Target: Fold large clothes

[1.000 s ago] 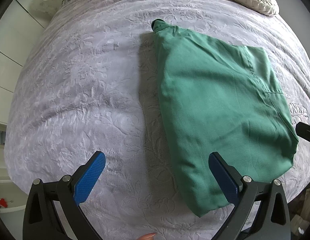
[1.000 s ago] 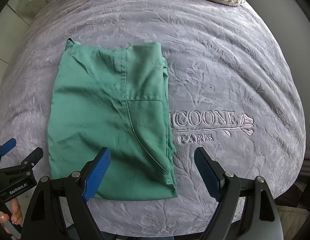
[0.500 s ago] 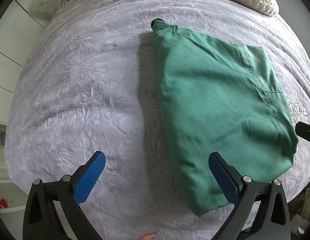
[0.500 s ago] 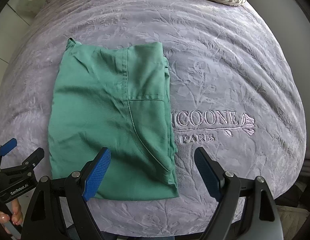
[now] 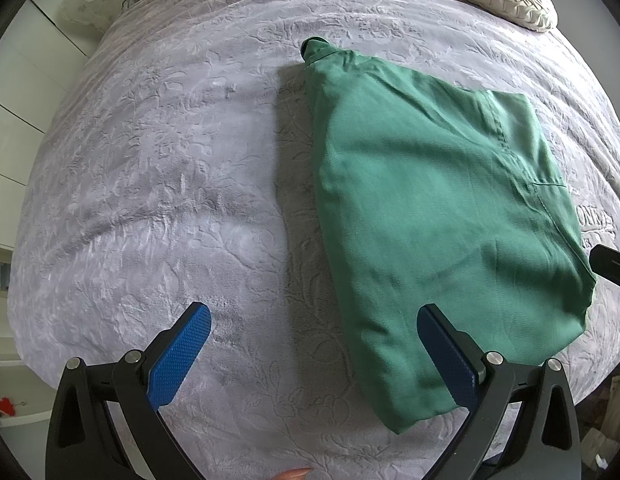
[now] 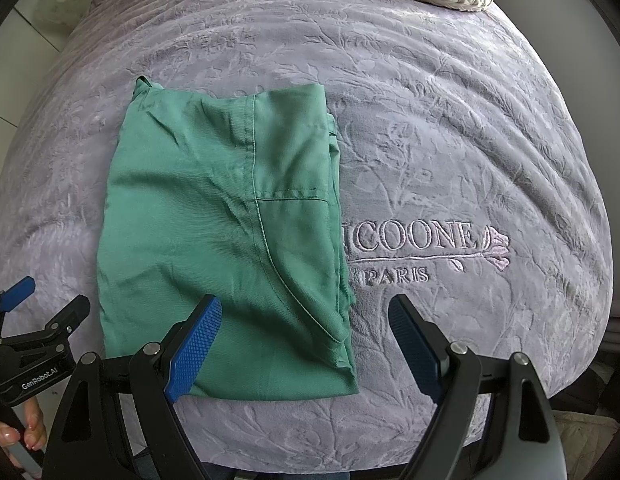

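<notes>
Folded green garment (image 6: 213,248) flat on bedspread (image 6: 450,140), both jaws wide.

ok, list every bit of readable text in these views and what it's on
"ICOONE" over "PARIS": embroidered on the grey bedspread; its start is hidden under the green garment.
"GenRobot.AI": on the left tool, right wrist view.
"ONE": bedspread, left wrist view, partly covered.
Nothing else legible.

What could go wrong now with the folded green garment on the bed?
1. The green garment has loose layered edges on the side near the embroidered lettering; a grip there may catch only some layers and undo the fold.
2. The blanket is soft, so the open right gripper might pinch it too.
</notes>
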